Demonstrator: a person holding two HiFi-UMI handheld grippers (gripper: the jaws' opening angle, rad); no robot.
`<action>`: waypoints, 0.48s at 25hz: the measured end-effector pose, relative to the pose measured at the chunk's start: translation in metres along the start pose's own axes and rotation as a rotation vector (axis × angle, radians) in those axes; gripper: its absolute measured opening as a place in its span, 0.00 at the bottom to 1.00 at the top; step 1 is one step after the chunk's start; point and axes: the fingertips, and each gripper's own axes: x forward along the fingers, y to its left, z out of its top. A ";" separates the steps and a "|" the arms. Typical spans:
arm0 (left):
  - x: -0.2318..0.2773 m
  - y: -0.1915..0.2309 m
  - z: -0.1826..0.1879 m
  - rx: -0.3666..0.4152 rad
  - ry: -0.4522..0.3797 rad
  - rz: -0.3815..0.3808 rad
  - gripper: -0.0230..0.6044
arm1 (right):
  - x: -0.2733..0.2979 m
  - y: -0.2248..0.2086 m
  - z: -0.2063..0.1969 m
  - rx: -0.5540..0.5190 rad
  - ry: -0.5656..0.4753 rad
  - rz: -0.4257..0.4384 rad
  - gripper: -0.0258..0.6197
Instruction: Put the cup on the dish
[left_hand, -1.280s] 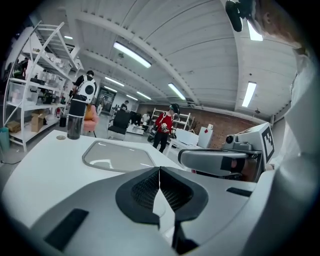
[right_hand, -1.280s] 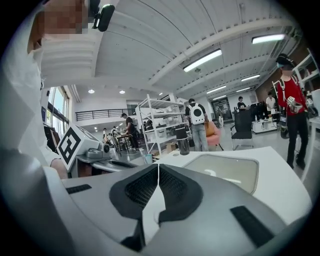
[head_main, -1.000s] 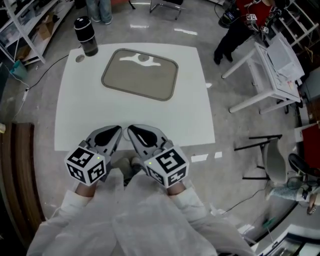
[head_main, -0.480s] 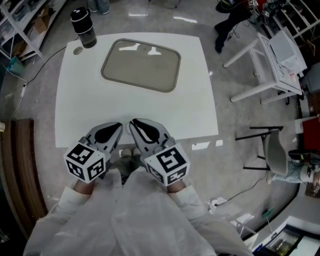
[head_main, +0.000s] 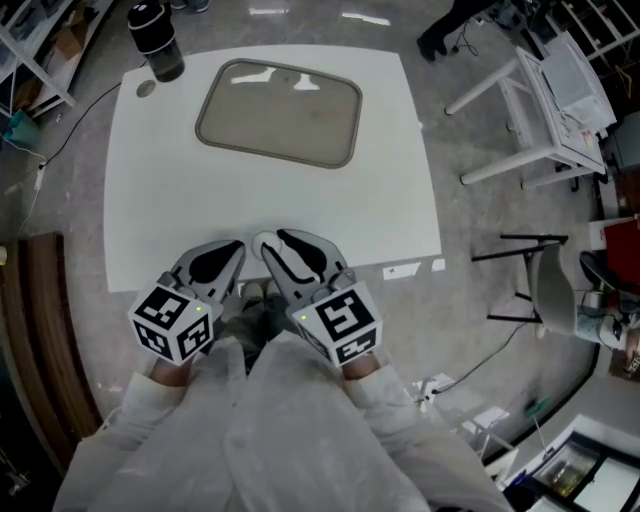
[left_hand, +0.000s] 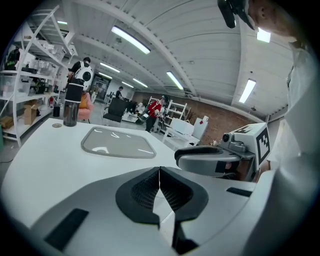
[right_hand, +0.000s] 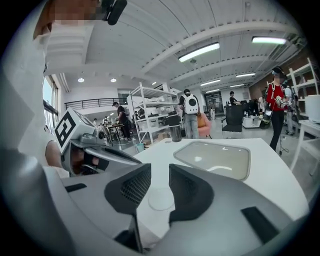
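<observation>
Left claw (head_main: 233, 250): clenched, its pads meeting along one line, and it hung over the near edge of the tabletop (head_main: 400, 200).
Right claw (head_main: 272, 242): just beside the left claw at the same near edge. Its jaws had just been opening and stood a little apart, released, with only bare tabletop showing through the gap.
Cup (head_main: 158, 40): stood upright at the far-left corner, close to both edges there. It was off the dish, near the dish's left end but apart from it.
Dish (head_main: 280, 115): a flat grey rounded rectangle that lay toward the far edge.
Small round disc (head_main: 146, 88): lay just beside the cup, toward the left edge.
Open room: a broad bare band of tabletop ran between the claws and the dish's near rim, and a narrower bare strip lay right of the dish.
White desk (head_main: 540, 110): stood on the floor, well apart from the right edge.
</observation>
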 end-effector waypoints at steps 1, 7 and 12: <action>0.000 0.001 -0.003 0.001 0.004 -0.001 0.05 | 0.001 0.001 -0.003 -0.003 0.011 -0.002 0.20; 0.006 0.005 -0.014 -0.022 0.021 -0.013 0.05 | 0.011 0.004 -0.026 0.009 0.067 -0.022 0.40; 0.012 0.011 -0.023 -0.034 0.037 -0.011 0.05 | 0.017 -0.001 -0.046 0.010 0.096 -0.057 0.46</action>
